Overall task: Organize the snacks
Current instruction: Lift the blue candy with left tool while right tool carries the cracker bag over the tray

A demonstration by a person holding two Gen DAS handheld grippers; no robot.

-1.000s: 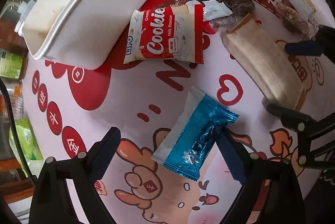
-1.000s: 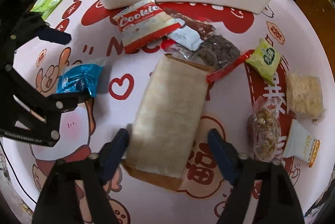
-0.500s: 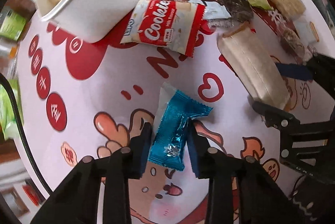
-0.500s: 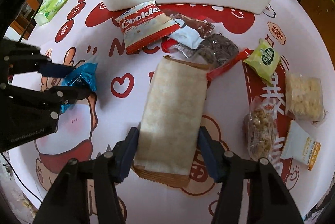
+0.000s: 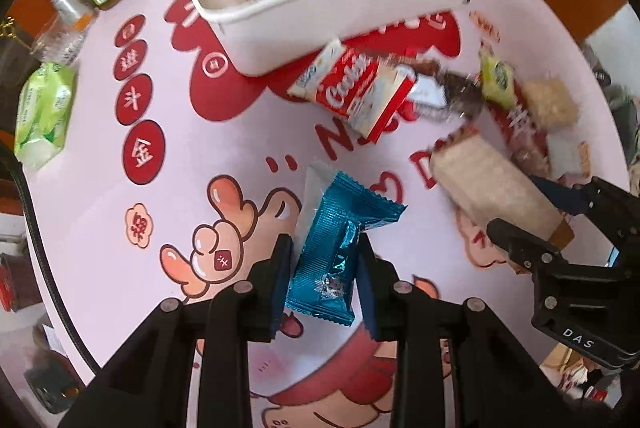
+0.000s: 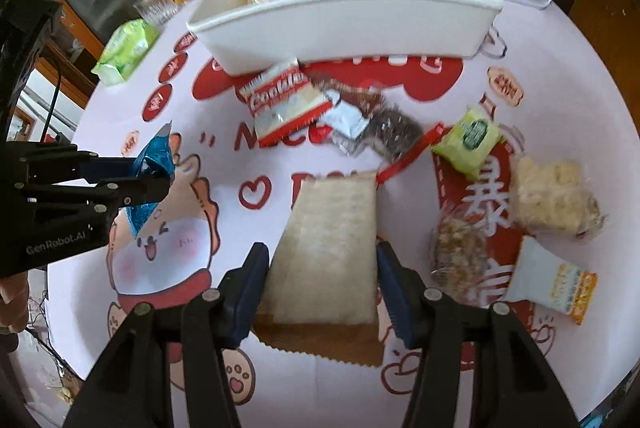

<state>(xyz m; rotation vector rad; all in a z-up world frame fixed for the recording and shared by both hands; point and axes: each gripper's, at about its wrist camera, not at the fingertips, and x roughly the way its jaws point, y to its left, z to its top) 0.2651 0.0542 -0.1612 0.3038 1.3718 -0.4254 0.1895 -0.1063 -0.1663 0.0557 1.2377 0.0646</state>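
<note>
My left gripper (image 5: 324, 248) points down and is shut on a shiny blue snack packet (image 5: 348, 204), held clear of the pink printed table mat (image 5: 240, 132). From the right wrist view the same blue packet (image 6: 154, 160) hangs in the left gripper (image 6: 160, 174) at the left. A long beige packet with a brown end (image 6: 332, 228) sits between the fingers of my right gripper (image 6: 320, 252); the jaws are closing and the pads press its sides. A white bin (image 6: 344, 28) with several snacks inside stands at the back.
A red-and-white cookie packet (image 6: 280, 100) and dark wrapped snacks (image 6: 384, 116) lie just in front of the bin. To the right lie a green packet (image 6: 468, 140), a rice cracker (image 6: 552, 196), a nut bar (image 6: 460, 260) and a white-orange packet (image 6: 552, 280). Green tissues (image 6: 128, 48) and bottles stand back left.
The left jaws shut on the blue packet and lifted it, rolling the wrist. The right jaws narrowed onto the beige packet and rose with it. The bin's inside has come into view.
</note>
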